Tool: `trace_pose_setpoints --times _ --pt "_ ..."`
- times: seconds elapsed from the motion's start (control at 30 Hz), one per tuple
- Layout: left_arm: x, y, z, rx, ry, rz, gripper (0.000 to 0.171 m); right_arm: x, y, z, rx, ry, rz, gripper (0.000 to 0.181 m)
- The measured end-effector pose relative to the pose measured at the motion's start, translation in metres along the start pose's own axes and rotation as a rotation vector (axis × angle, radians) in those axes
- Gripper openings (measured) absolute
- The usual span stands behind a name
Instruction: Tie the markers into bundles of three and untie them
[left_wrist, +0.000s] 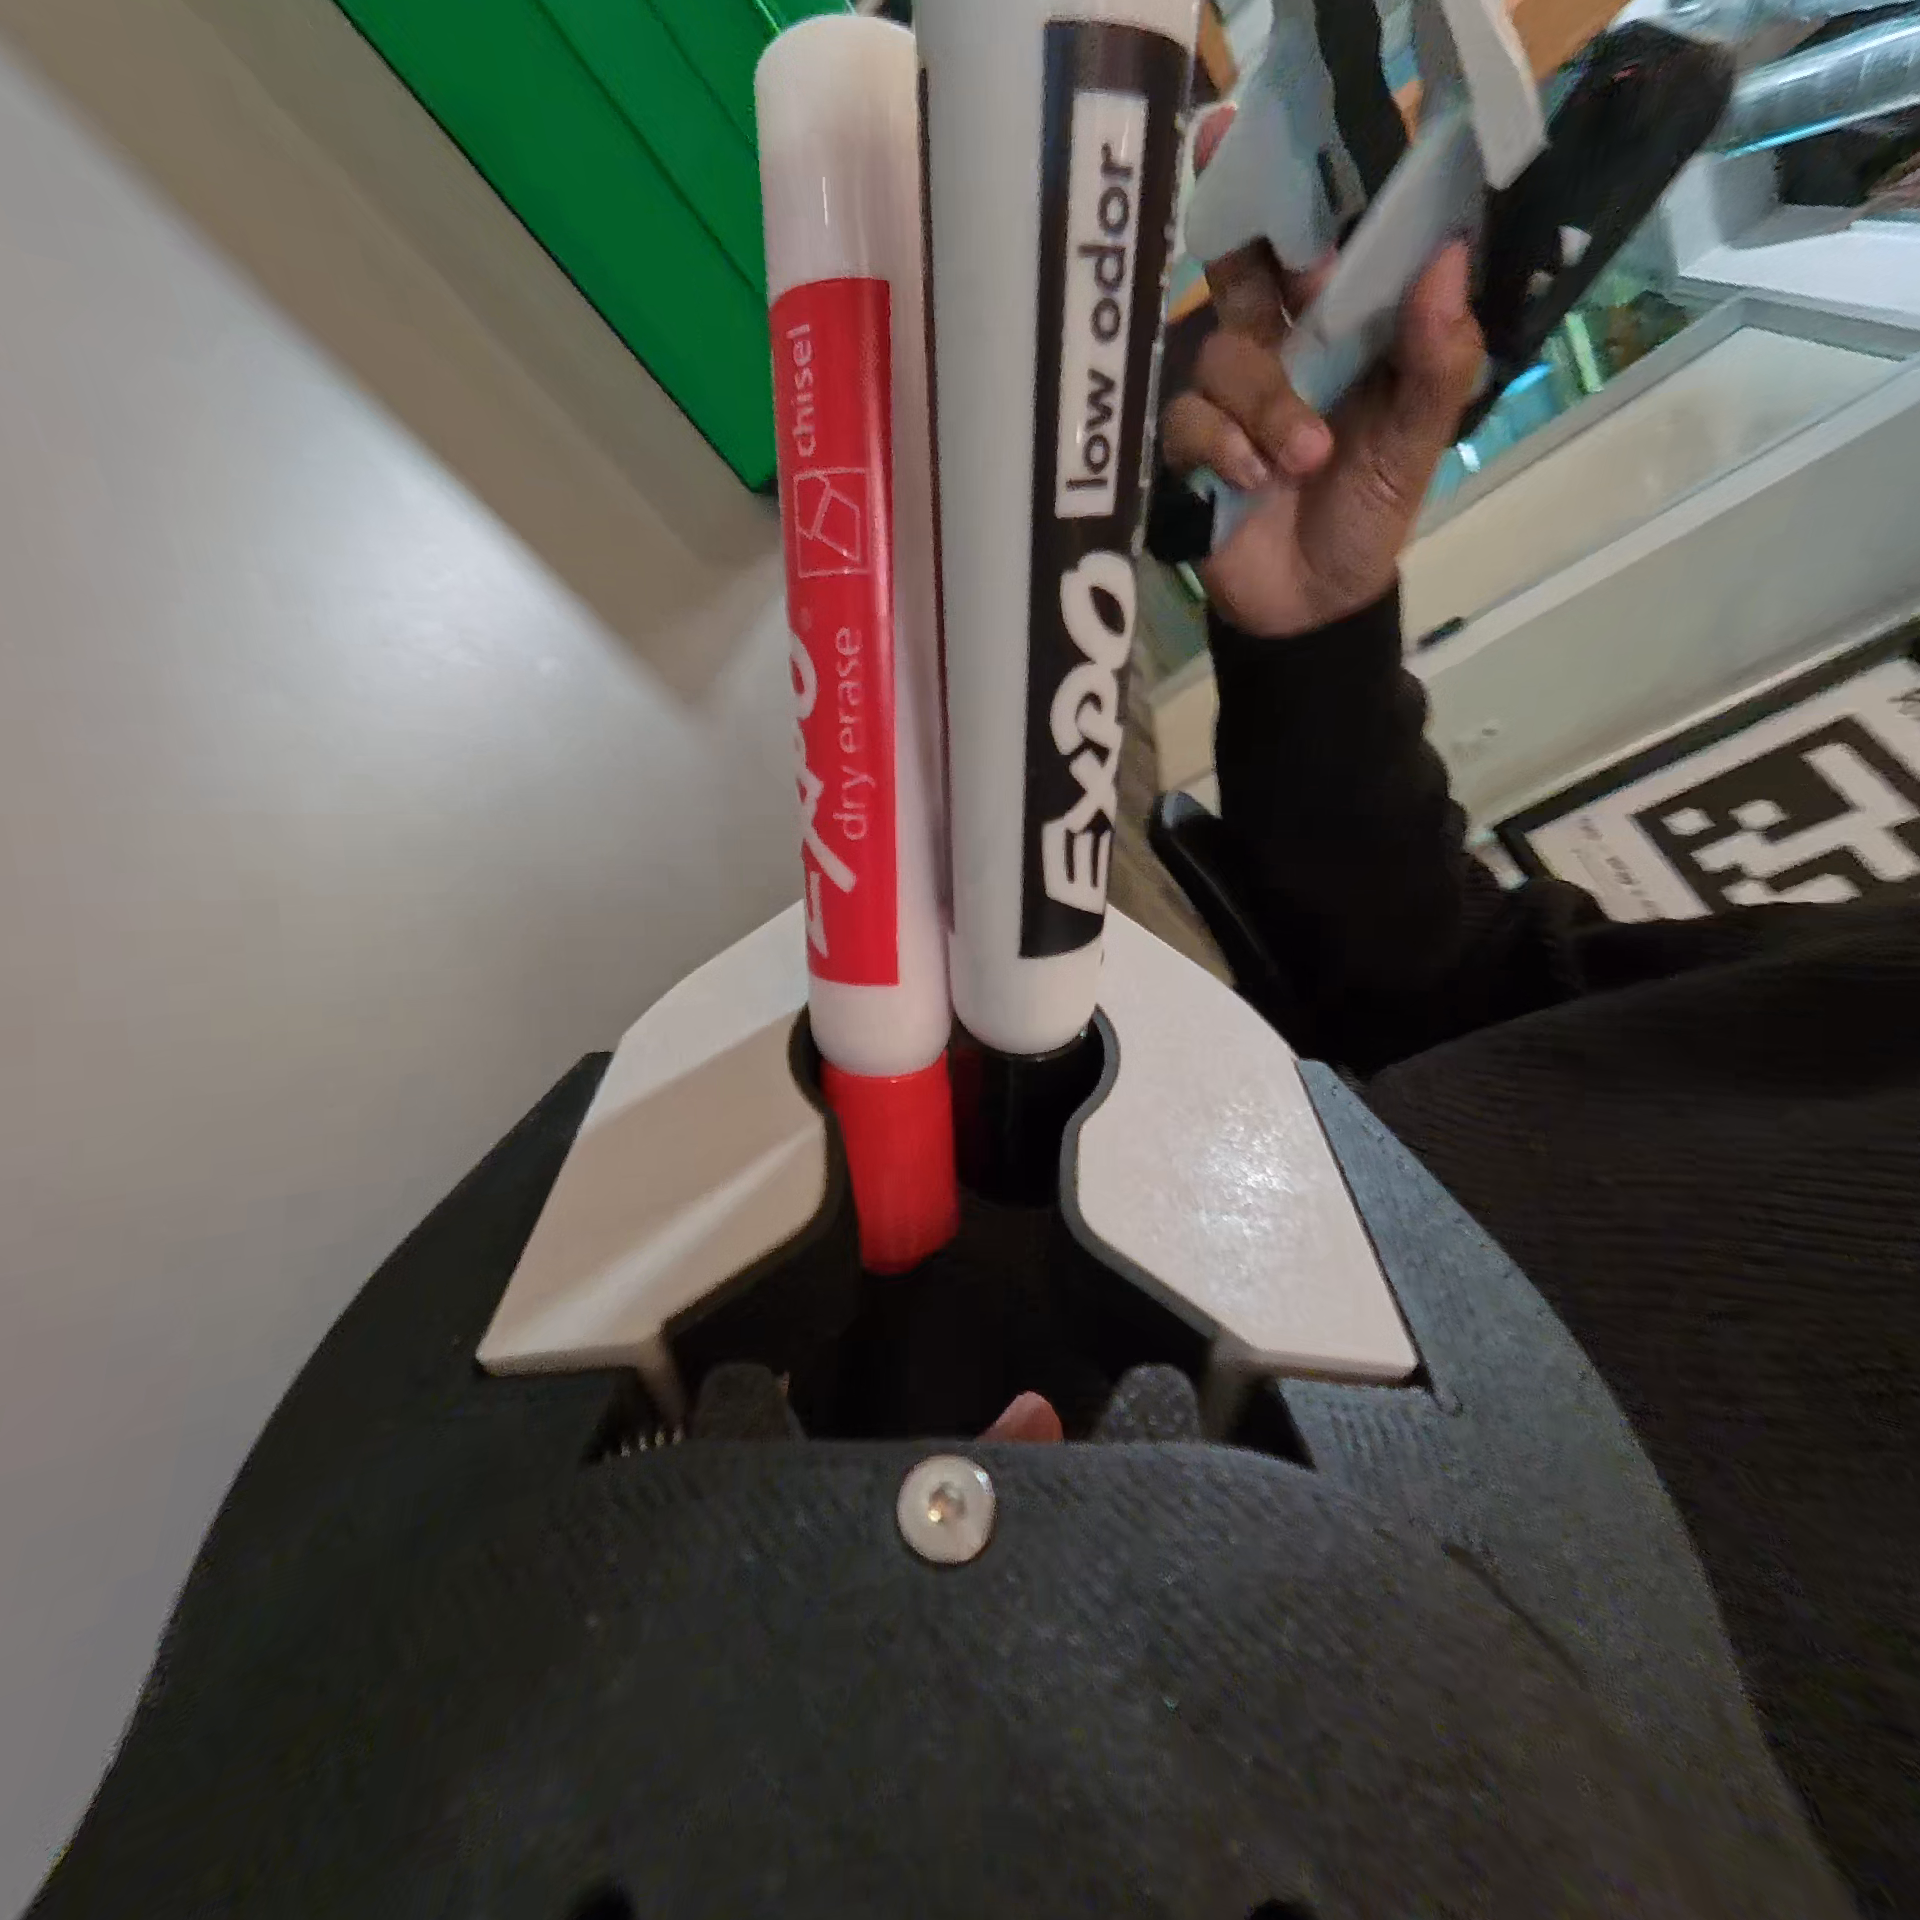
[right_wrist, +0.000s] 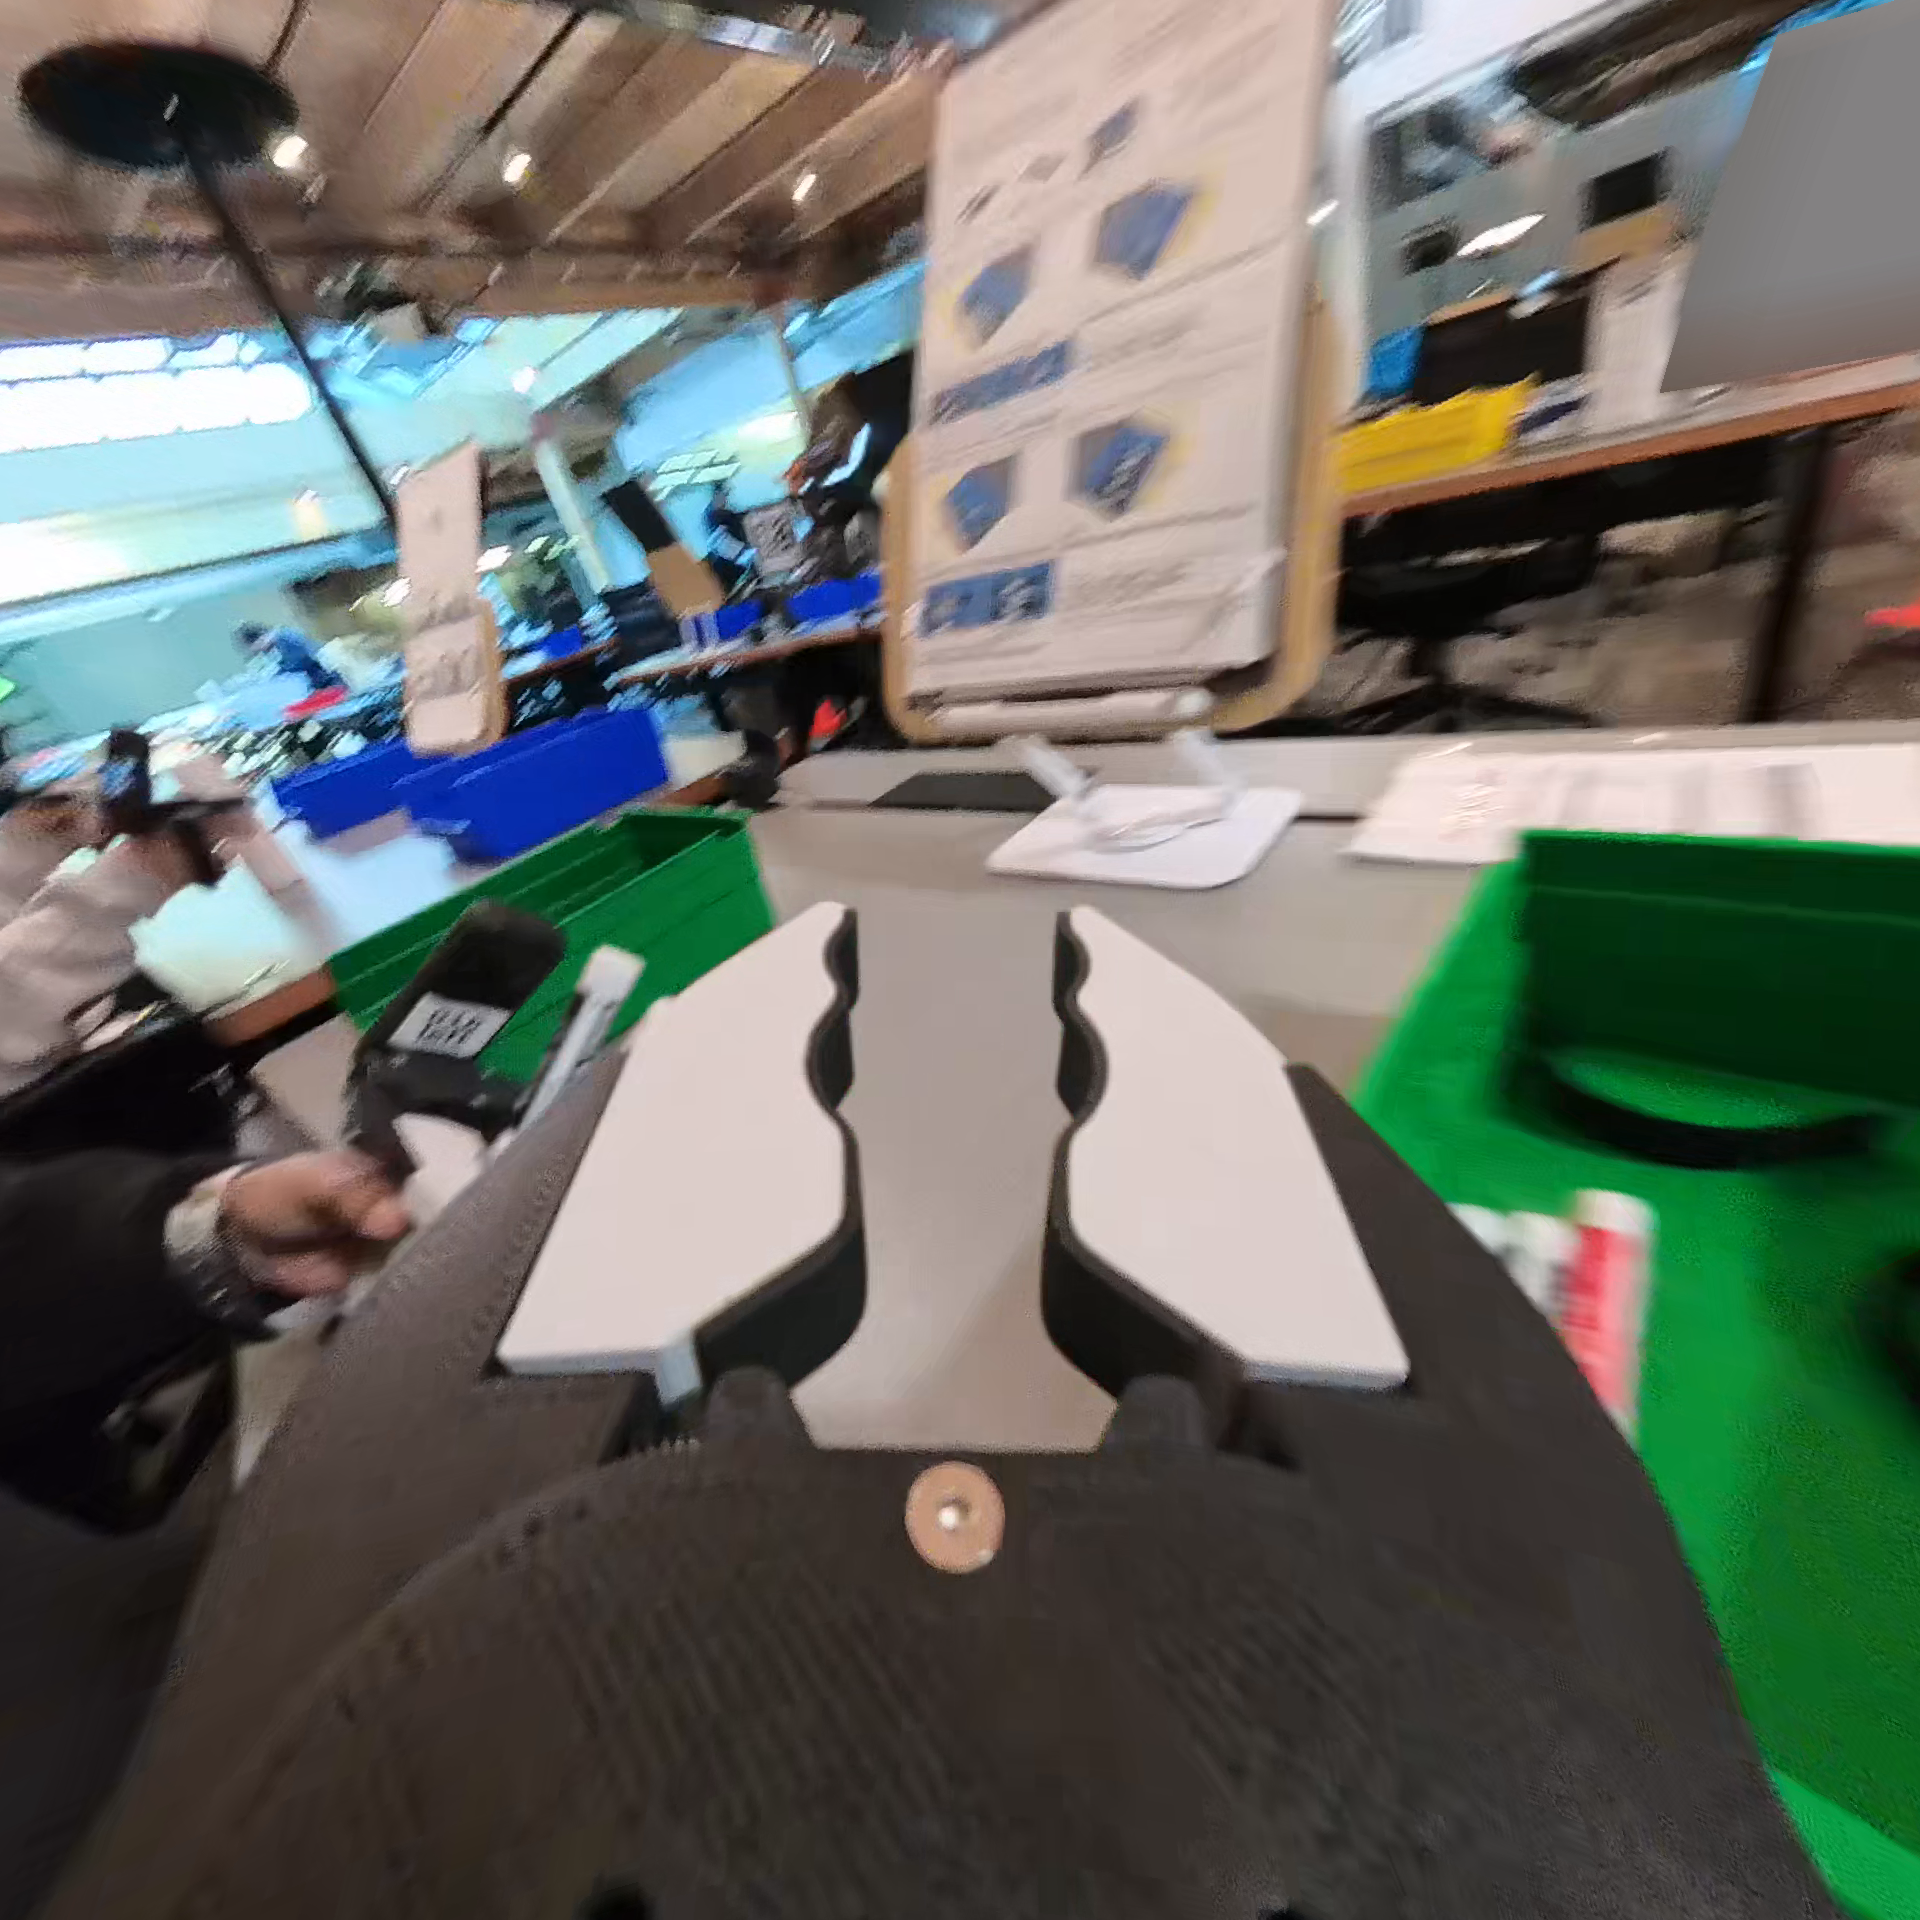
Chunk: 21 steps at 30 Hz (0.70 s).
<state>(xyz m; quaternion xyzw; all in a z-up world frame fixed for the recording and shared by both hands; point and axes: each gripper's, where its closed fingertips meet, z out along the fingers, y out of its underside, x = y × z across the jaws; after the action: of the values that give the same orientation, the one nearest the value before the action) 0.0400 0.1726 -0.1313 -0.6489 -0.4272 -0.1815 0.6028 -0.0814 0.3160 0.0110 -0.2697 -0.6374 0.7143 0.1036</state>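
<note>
Markers fill the left gripper (left_wrist: 951, 997): a red marker (left_wrist: 847, 644) and a black marker (left_wrist: 1049, 582) stand side by side and touching, clenched together between its white fingers (left_wrist: 717, 1122), caps pointing back toward the gripper body and barrels sticking straight out ahead. Beyond them lies a pale bench (left_wrist: 260, 727) with a green bin (left_wrist: 623, 208) near its far edge. The right gripper (right_wrist: 956, 966) has its fingers (right_wrist: 707, 1143) spread wide with nothing between them; it hangs over the grey bench (right_wrist: 1195, 935), between one green bin (right_wrist: 644, 894) toward the left edge and a second green bin (right_wrist: 1766, 1351) close on the right, which holds a dark ring and a blurred red-and-white item I cannot identify. A hand (right_wrist: 301, 1216) in a dark sleeve shows at the left of that view. The risk I see is in the double grip: two round barrels pinched in one notch can roll against each other, so any slackening or tilt might let one slide out or twist askew. The right wrist view is heavily blurred, so fine contact there is hard to judge.
</note>
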Motion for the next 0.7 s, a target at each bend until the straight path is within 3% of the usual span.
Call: trace_pose_setpoints --times 0.13,0.27,0.43,0.57,0.7 --pt "-0.026 -0.016 -0.017 0.065 -0.248 0.154 0.039 -0.089 0.076 0.055 -0.164 -0.204 0.049 0.043" --pt "-0.041 -0.022 -0.029 0.041 -0.410 0.284 0.039 -0.141 0.133 0.071 -0.291 -0.342 0.112 0.047" --pt "-0.043 -0.011 -0.022 -0.019 -0.459 0.361 0.039 -0.145 0.151 0.072 -0.332 -0.385 0.120 0.047" --pt "-0.048 0.000 -0.021 -0.081 -0.529 0.458 0.039 -0.136 0.151 0.079 -0.338 -0.428 0.217 0.049" --pt "-0.050 0.008 -0.028 -0.082 -0.563 0.451 0.039 -0.133 0.151 0.087 -0.340 -0.477 0.401 0.050"
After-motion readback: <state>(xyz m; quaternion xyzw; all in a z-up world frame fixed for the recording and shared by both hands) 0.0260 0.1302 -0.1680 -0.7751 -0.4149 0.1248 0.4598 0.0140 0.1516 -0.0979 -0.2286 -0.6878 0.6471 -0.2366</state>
